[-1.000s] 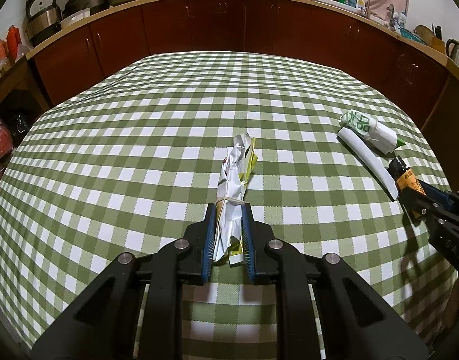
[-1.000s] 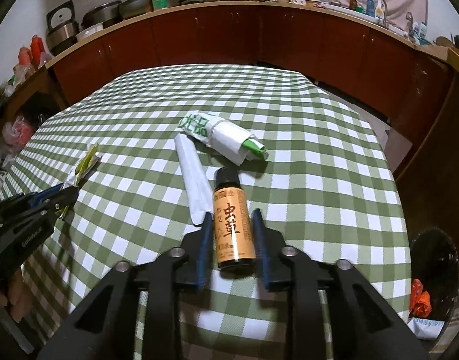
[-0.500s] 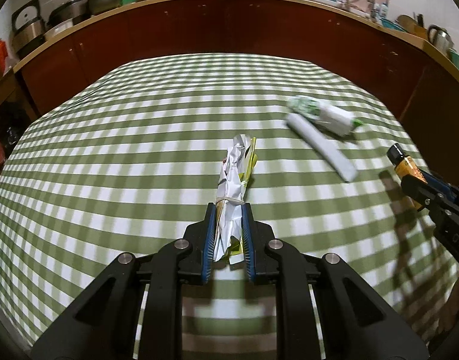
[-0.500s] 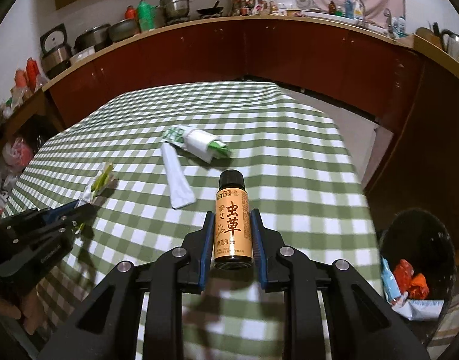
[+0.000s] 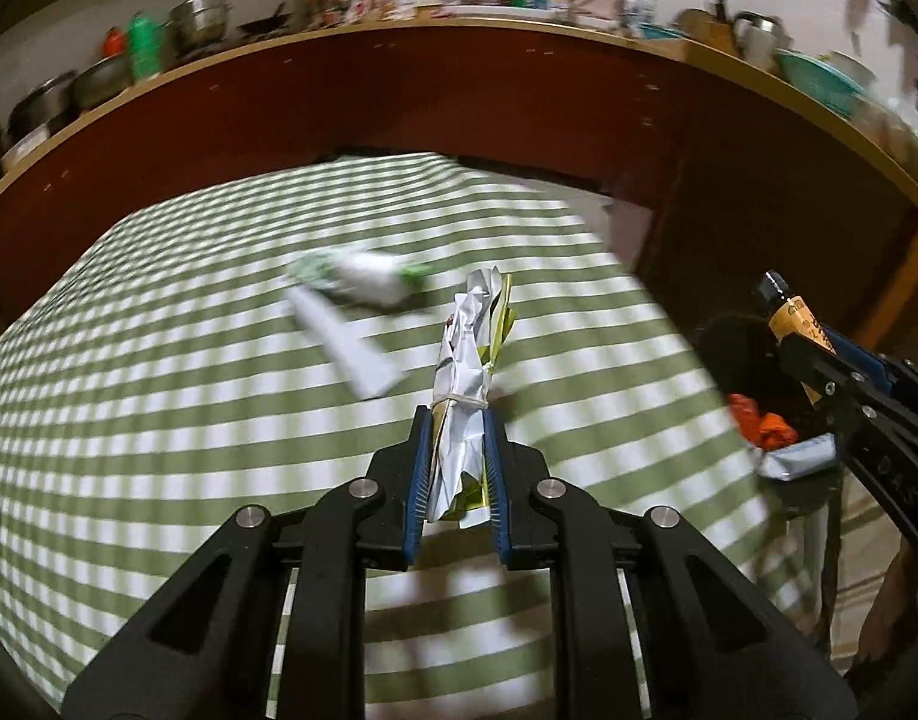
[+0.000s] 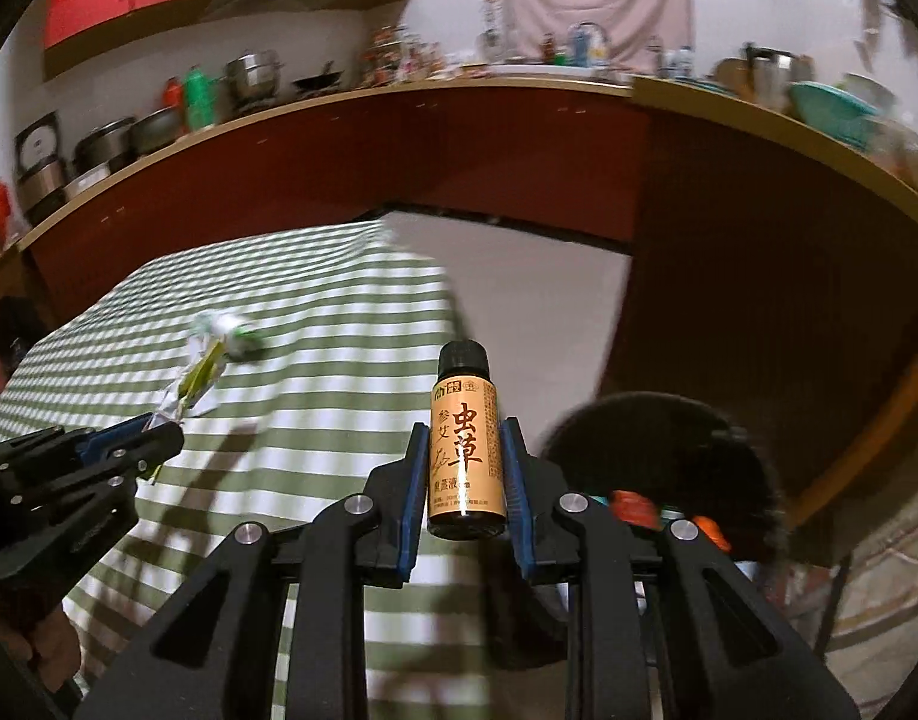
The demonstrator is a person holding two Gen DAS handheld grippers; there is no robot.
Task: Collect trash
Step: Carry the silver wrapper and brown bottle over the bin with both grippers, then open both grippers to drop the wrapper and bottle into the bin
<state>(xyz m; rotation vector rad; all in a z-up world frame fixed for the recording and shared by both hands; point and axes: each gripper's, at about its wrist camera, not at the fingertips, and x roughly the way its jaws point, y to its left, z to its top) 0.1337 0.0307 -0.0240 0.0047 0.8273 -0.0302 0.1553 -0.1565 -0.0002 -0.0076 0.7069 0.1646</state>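
My left gripper (image 5: 456, 420) is shut on a crumpled silver and yellow wrapper (image 5: 468, 360) and holds it above the checked table (image 5: 159, 420). My right gripper (image 6: 464, 438) is shut on a small orange-labelled bottle (image 6: 464, 456) with a black cap, lifted near the table's right edge. The bottle also shows in the left wrist view (image 5: 789, 318). A black trash bin (image 6: 669, 456) with red and white scraps stands on the floor to the right. A white and green tube (image 5: 363, 279) and a flat white strip (image 5: 345, 348) lie on the table.
Dark red cabinets (image 6: 459, 168) with a cluttered counter wrap around the back and right. The bin also shows in the left wrist view (image 5: 735, 354), past the table's right edge. The left gripper shows at the left of the right wrist view (image 6: 99, 462).
Both grippers have swung to the right and up with their loads. The trash bin has come further into view. Both views are blurred by motion.
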